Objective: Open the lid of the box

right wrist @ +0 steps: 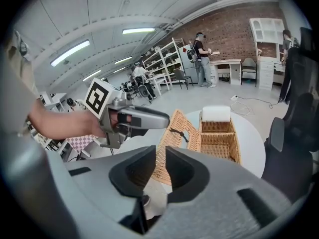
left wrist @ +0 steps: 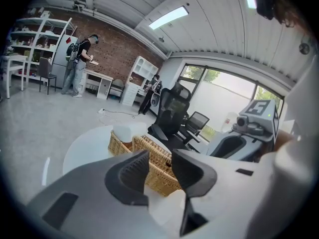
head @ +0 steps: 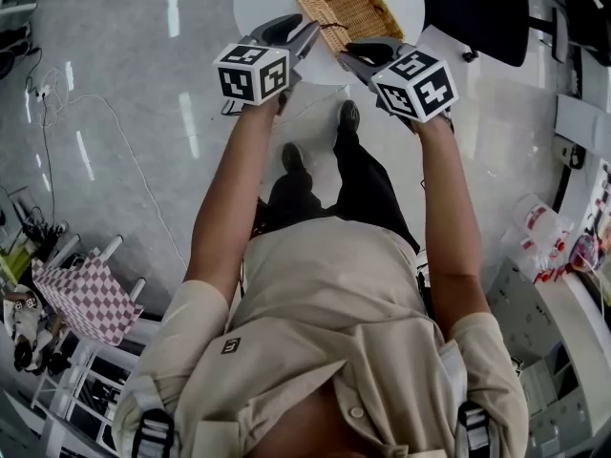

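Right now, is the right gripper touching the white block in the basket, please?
Apart: the right gripper view shows the white block at the wicker basket's far end, well beyond the right gripper.

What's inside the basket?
A white block sits at one end of the basket. The rest looks empty, but the walls hide part of the bottom.

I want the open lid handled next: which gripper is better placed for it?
Left, likely: the lid stands on the box's left side, close by the left gripper; the right gripper is farther.
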`<action>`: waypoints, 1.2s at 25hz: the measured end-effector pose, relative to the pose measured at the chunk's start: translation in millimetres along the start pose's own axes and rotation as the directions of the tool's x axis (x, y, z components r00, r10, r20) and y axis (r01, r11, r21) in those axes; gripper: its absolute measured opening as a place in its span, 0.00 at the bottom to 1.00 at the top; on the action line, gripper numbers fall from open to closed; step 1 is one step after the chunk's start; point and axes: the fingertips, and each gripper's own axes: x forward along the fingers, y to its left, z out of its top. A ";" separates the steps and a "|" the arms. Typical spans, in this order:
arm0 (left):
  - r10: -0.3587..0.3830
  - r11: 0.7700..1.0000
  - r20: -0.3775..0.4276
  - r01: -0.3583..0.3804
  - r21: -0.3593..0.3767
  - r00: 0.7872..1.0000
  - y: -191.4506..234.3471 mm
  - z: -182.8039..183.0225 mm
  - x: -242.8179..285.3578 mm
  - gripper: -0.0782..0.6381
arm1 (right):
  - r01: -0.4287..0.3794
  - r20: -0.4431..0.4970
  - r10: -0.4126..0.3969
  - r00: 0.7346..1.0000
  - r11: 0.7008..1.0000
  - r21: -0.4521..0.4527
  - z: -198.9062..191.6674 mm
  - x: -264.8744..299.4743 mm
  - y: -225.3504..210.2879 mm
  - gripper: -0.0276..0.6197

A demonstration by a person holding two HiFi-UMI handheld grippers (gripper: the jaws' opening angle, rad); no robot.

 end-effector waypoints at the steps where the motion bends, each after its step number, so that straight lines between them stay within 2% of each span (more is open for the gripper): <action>1: 0.004 1.000 -0.004 -0.005 -0.001 1.000 1.4 -1.5 -2.5 0.27 | 0.005 0.001 -0.005 1.000 1.000 -0.001 0.5 -2.8 1.0 0.13; 17: 0.040 0.999 -0.135 -0.042 -0.014 0.990 35.5 -42.4 -25.0 0.27 | 0.067 0.011 -0.067 0.998 0.998 -0.019 14.0 -26.8 20.6 0.12; 22: -0.002 0.999 -0.209 -0.006 -0.040 0.978 44.6 -73.5 -24.9 0.27 | 0.083 0.014 -0.083 0.996 0.996 -0.029 19.1 -27.9 28.1 0.12; 25: -0.016 0.999 -0.200 0.009 -0.039 0.980 43.5 -70.3 -31.8 0.27 | 0.095 0.020 -0.095 0.995 0.995 -0.035 24.6 -30.7 32.8 0.12; 30: -0.052 0.999 -0.125 0.052 -0.003 0.991 25.6 -31.3 -58.5 0.27 | 0.129 0.058 -0.127 0.990 0.991 -0.038 40.5 -43.5 44.5 0.09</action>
